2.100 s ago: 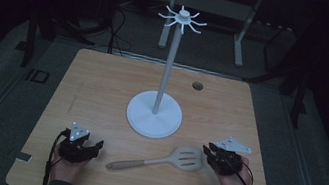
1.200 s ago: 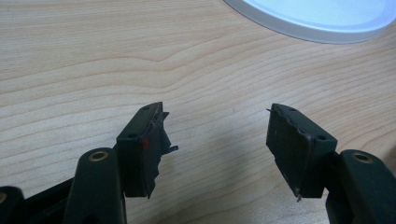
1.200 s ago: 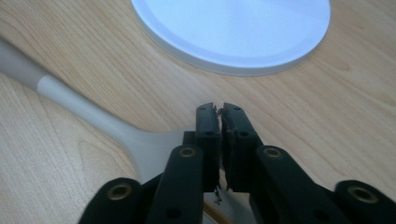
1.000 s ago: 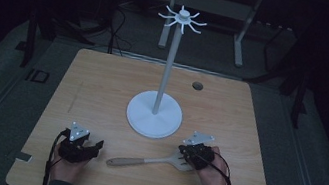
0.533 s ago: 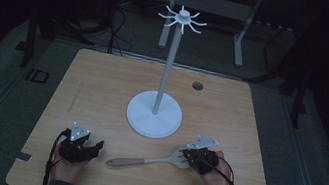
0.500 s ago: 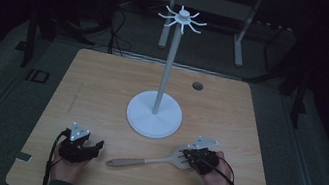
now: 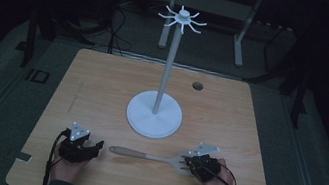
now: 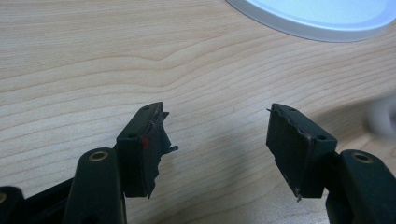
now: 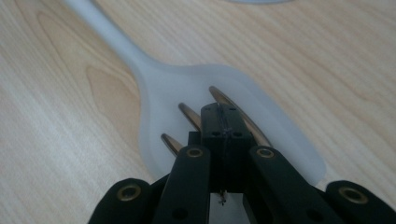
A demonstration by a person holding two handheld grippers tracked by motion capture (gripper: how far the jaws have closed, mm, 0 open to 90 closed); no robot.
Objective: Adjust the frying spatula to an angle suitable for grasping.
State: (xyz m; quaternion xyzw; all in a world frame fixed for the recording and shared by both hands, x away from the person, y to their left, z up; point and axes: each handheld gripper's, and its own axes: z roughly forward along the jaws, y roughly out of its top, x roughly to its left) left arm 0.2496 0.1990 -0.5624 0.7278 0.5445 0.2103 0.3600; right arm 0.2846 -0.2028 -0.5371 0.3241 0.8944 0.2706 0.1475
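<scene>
A pale slotted spatula (image 7: 151,157) lies on the wooden table (image 7: 103,82) in front of the white hook stand (image 7: 154,114), handle pointing left. My right gripper (image 7: 189,162) is at the spatula's blade (image 9: 168,93). Its jaws are pressed together on the slotted part, and the blade spreads out on both sides of them. My left gripper (image 7: 98,145) rests near the front left, just short of the handle's end, and it is open. In the left gripper view, bare wood shows between the two pads (image 8: 299,149).
The stand's round base (image 8: 322,18) sits mid-table, and its tall pole carries a ring of hooks (image 7: 182,18) on top. A small dark hole (image 7: 197,85) is in the table at the back right. Dark floor and metal frame legs surround the table.
My right gripper came in from the right onto the spatula's blade. The handle has since swung slightly away from me and now lies level. My left gripper stayed put.
</scene>
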